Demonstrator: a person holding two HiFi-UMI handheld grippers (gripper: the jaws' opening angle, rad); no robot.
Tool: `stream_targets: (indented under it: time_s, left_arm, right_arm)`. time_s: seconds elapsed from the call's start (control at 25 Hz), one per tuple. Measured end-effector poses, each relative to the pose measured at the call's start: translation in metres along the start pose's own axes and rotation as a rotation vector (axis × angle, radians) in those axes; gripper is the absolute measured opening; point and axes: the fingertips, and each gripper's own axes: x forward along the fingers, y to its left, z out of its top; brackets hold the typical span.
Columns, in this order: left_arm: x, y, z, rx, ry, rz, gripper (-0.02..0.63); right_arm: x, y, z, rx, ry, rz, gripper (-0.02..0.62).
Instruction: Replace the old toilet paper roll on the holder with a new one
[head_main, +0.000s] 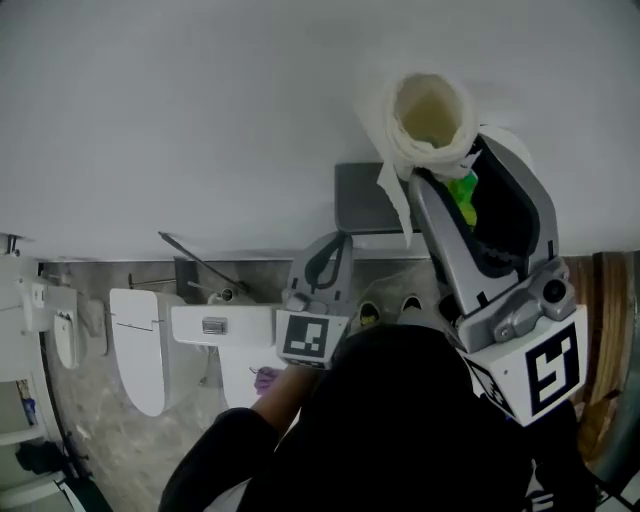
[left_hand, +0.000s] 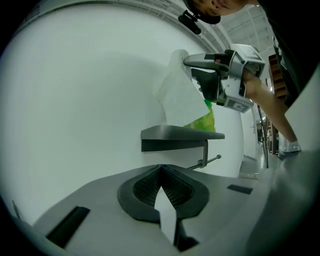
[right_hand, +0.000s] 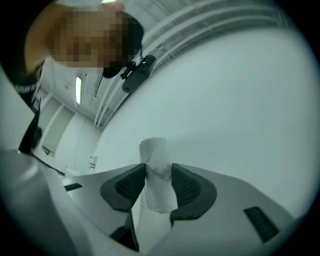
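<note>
currently, right claw (right_hand: 159, 169) clamps the hollow toilet paper roll (head_main: 432, 115).

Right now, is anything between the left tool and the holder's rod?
Nothing visible. The rod under the grey shelf is bare, with open space before the shut left tool. The right tool holds the old roll up above the shelf.

The person wears a black top with a long black sleeve (head_main: 225, 455). The right gripper (head_main: 450, 160) is light grey, with long curved fingers (head_main: 445, 235) lined in black, round fittings on its silvery body, and a white cube (head_main: 553, 372) printed with a black square marker. The left gripper (head_main: 333, 245) is the same grey and carries its own marker cube (head_main: 305, 337). Seen in the left gripper view, the pads (left_hand: 145, 187) are dark and ribbed, and dark rectangular slots (left_hand: 67, 227) are set into the grey shells.
</note>
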Motion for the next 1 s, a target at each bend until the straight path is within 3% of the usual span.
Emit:
stream_targets:
  time_s: [0.12, 0.24, 0.44, 0.8, 1.0]
  left_arm:
    - [0.0, 0.003, -0.006, 0.018, 0.018, 0.007, 0.02]
    - [0.0, 0.001, 0.0, 0.0, 0.016, 0.02, 0.02]
    - [0.0, 0.0, 0.0, -0.001, 0.015, 0.02, 0.02]
    - [0.0, 0.001, -0.002, -0.012, 0.025, 0.002, 0.02]
    - [0.0, 0.001, -0.002, -0.003, 0.025, -0.006, 0.02]
  right_arm:
    - [0.006, 0.011, -0.007, 0.007, 0.012, 0.038, 0.173]
    - [0.002, 0.014, -0.031, 0.114, 0.065, 0.041, 0.174]
    - [-0.004, 0.003, -0.077, 0.255, 0.131, -0.049, 0.175]
    - [-0.016, 0.004, -0.1, 0.201, 0.225, -0.117, 0.175]
    - [-0.029, 0.006, -0.118, 0.264, 0.268, -0.136, 0.175]
